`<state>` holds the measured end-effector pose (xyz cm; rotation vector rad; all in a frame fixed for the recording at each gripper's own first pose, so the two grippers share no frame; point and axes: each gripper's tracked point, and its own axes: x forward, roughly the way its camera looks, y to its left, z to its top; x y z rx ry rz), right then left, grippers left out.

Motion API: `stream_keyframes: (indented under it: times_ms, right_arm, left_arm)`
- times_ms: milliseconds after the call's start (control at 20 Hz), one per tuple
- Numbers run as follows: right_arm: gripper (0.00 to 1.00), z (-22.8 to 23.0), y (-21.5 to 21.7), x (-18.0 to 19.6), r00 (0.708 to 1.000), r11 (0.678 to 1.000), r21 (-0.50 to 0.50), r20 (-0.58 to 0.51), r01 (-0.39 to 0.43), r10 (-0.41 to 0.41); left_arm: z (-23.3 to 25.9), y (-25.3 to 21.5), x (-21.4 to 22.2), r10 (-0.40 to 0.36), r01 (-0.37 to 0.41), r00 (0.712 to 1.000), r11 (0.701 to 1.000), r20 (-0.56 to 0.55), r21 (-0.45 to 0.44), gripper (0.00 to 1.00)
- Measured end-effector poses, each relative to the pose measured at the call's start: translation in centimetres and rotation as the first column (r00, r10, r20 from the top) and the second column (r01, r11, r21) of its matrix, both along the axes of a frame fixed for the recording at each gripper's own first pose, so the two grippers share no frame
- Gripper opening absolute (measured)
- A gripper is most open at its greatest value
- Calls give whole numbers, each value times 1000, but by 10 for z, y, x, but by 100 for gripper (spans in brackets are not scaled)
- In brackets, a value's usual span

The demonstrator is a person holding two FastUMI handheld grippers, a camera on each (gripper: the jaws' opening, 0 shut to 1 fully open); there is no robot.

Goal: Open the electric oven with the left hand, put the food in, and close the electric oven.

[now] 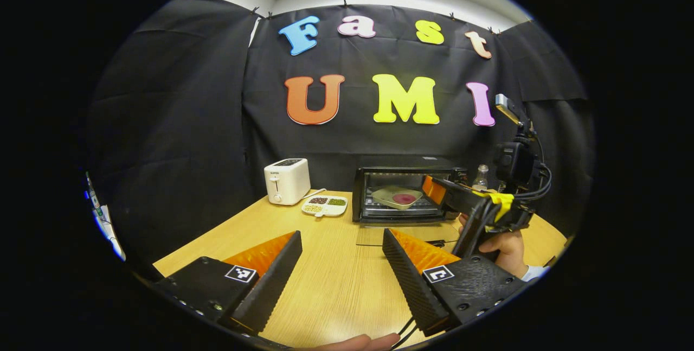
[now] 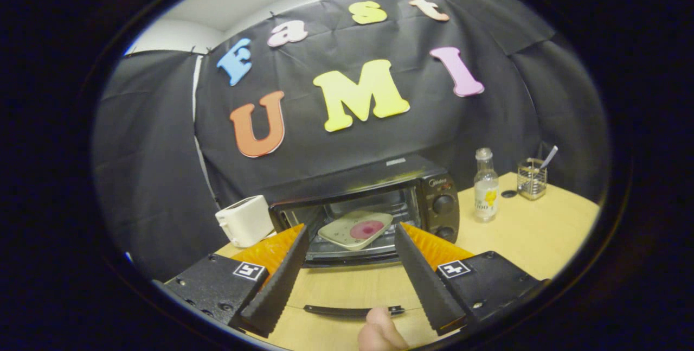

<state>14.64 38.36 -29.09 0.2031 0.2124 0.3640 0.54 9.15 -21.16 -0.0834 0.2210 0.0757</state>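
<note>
The black electric oven (image 1: pixel 404 174) stands at the back of the table with its glass door (image 1: pixel 401 234) folded down flat. Inside, on the rack, rests a pale square plate (image 1: pixel 397 197) with a round pink-red food (image 1: pixel 404 198) on it. My right gripper (image 1: pixel 434 188), held by a hand (image 1: pixel 501 248), sits just at the oven's right front. In the right gripper view the oven (image 2: pixel 434 188) is close, and my right gripper (image 2: pixel 351 230) is open, framing the plate (image 2: pixel 347 234) without touching it. My left gripper (image 1: pixel 341 237) stands open above the table, empty.
A white toaster (image 1: pixel 287 180) and a divided dish of beans (image 1: pixel 324 205) stand left of the oven. A clear bottle (image 2: pixel 486 188) and a wire holder (image 2: pixel 531 177) stand to its right. The door's handle (image 2: pixel 352 310) lies near the table's front, beside a thumb (image 2: pixel 379 332).
</note>
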Motion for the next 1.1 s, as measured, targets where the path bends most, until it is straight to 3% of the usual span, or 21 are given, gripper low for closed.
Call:
stream_keyframes:
  times_ms: [250, 300, 350, 500, 700, 900, 1050, 1100]
  right_arm:
    - [95, 45, -44, -44, 991, 996, -89, 124, -30, 41]
    - [100, 55, -53, -53, 989, 995, -98, 143, -33, 47]
    - [95, 66, -61, -62, 986, 994, -103, 157, -39, 55]
    - [96, 101, -89, -85, 977, 991, -124, 198, -50, 74]
    - [96, 137, -129, -102, 979, 995, -99, 195, -32, 51]
    - [96, 177, -177, -109, 972, 997, -75, 234, 15, 2]
    - [95, 202, -221, -117, 959, 994, -70, 277, 86, -64]
    - [100, 208, -231, -119, 955, 993, -63, 288, 96, -74]
  left_arm:
    - [-4, -14, 13, -8, 8, 1000, 999, -2, 48, 95]
    - [-8, -18, 17, -10, 11, 1000, 998, -9, 59, 95]
    - [-11, -23, 22, -17, 18, 1000, 998, -15, 65, 95]
    - [-23, -44, 36, -53, 55, 998, 996, -35, 63, 96]
    - [-44, -79, 59, -134, 136, 989, 990, -63, 22, 97]
    - [-81, -113, 82, -237, 239, 963, 971, -131, 1, 97]
    - [-107, -128, 97, -259, 264, 945, 965, -200, -2, 97]
    - [-112, -133, 103, -267, 272, 942, 962, -203, -7, 97]
